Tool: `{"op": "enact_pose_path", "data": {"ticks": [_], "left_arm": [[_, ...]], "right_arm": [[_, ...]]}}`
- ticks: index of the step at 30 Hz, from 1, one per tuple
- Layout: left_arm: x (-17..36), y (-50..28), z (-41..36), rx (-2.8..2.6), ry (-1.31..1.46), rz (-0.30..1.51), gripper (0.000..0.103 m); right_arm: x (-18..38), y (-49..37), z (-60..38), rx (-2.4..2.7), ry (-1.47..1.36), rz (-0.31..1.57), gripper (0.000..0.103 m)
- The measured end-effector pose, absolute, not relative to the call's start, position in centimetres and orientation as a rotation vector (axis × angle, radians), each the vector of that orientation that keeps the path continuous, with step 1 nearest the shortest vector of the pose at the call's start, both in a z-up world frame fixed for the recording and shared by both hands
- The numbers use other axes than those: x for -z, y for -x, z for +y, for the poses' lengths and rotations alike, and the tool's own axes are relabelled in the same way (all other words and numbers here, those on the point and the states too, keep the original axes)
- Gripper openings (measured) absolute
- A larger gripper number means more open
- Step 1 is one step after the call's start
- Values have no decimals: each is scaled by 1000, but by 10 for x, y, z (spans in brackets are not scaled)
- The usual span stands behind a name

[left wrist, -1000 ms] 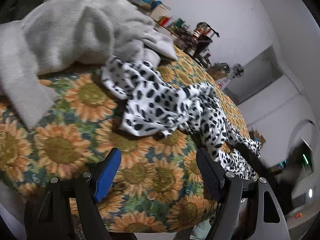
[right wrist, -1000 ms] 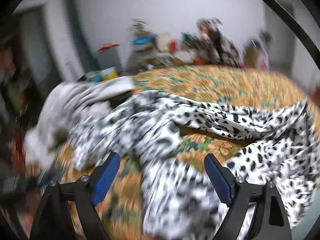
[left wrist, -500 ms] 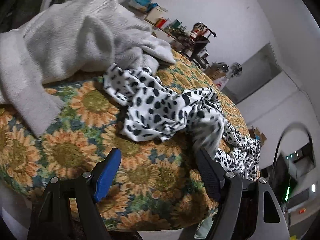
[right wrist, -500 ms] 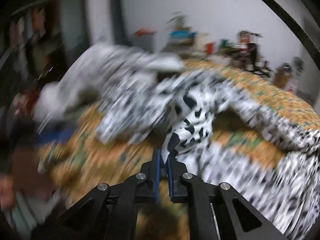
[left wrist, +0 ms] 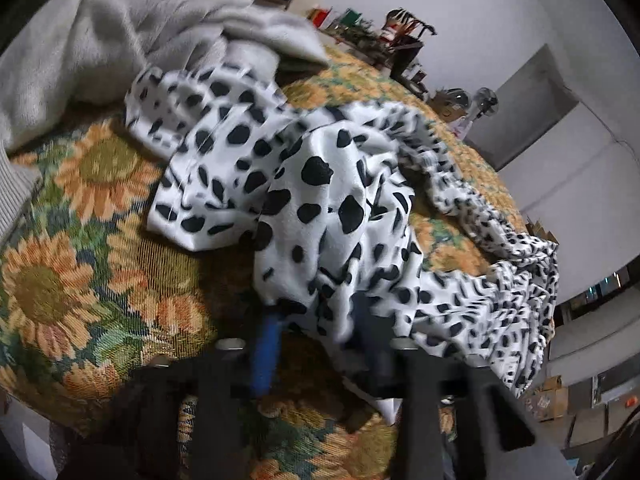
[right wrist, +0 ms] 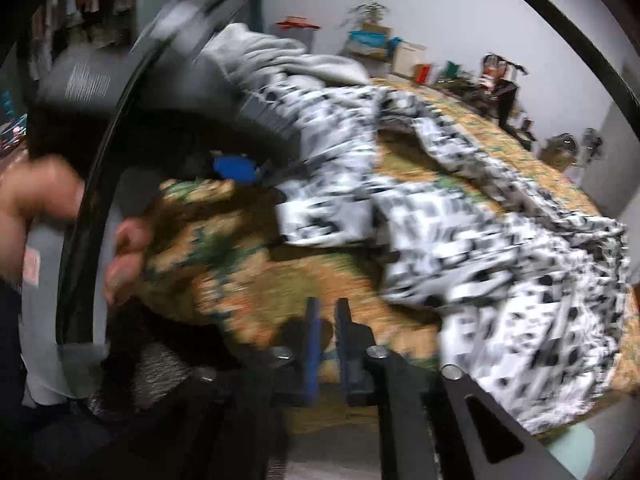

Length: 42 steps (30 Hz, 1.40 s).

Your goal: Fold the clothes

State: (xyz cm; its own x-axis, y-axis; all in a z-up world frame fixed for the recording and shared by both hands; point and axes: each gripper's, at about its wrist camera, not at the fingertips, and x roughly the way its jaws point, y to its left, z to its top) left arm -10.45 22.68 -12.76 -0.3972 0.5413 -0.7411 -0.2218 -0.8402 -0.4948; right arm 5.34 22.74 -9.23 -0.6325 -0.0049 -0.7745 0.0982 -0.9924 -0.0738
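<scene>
A white garment with black spots (left wrist: 320,184) lies crumpled across the sunflower-print tablecloth (left wrist: 80,280). A fold of it hangs right in front of my left gripper (left wrist: 318,316), whose fingers are half closed around that fold; the picture is blurred there. In the right wrist view the garment (right wrist: 440,220) spreads to the right, and the left gripper (right wrist: 234,168) touches its near-left edge, held by a person's hand (right wrist: 36,196). My right gripper (right wrist: 327,306) is shut over bare tablecloth (right wrist: 260,280), just left of the garment, with nothing visible between its fingers.
A grey knitted blanket (left wrist: 120,32) is heaped at the far left of the table, also the grey blanket (right wrist: 272,52) behind the garment. Shelves of clutter (left wrist: 400,32) line the back wall. The table's near edge runs just under both grippers.
The right gripper dragged a fold of the garment toward the left gripper and no longer holds it. The left gripper's fingers have narrowed around that fold. Both views are blurred by motion.
</scene>
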Motion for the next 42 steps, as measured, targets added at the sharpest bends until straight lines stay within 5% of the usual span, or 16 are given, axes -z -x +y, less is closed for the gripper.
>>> {"op": "enact_pose_path", "data": {"ticks": [5, 9, 20, 21, 24, 26, 28, 34, 35, 36, 37, 38, 40, 42], "left_arm": [[120, 95, 218, -2257, 1351, -380, 11], [114, 79, 211, -2223, 1337, -319, 10], [141, 41, 166, -2138, 1494, -208, 0], [141, 42, 160, -2144, 1500, -230, 0], [129, 53, 141, -2199, 1500, -297, 2], [119, 64, 133, -2230, 1470, -360, 22], [109, 75, 128, -2262, 1420, -421, 67], [95, 100, 177, -2243, 1317, -330, 69], [98, 104, 190, -2234, 1318, -289, 67], [102, 104, 200, -2236, 1318, -248, 49], [107, 102, 209, -2242, 1317, -211, 16], [112, 100, 213, -2242, 1316, -193, 5], [117, 96, 207, -2258, 1316, -235, 4], [119, 88, 193, -2265, 1309, -284, 4]], "right_arm": [[75, -43, 244, 2908, -1323, 181, 52], [62, -29, 256, 2997, -1321, 178, 79], [84, 68, 231, 2832, -1406, -35, 87], [90, 71, 225, 2802, -1408, -42, 85], [103, 68, 207, 2752, -1385, 2, 32], [104, 55, 194, 2733, -1355, 120, 26], [105, 42, 183, 2702, -1338, 209, 19], [110, -1, 173, 2617, -1367, 278, 15], [110, -7, 174, 2612, -1368, 279, 15], [108, -13, 177, 2616, -1378, 274, 14], [105, -16, 182, 2633, -1394, 267, 15], [101, -18, 188, 2663, -1404, 264, 20], [92, -21, 203, 2747, -1408, 264, 54], [80, -20, 222, 2865, -1389, 273, 59]]}}
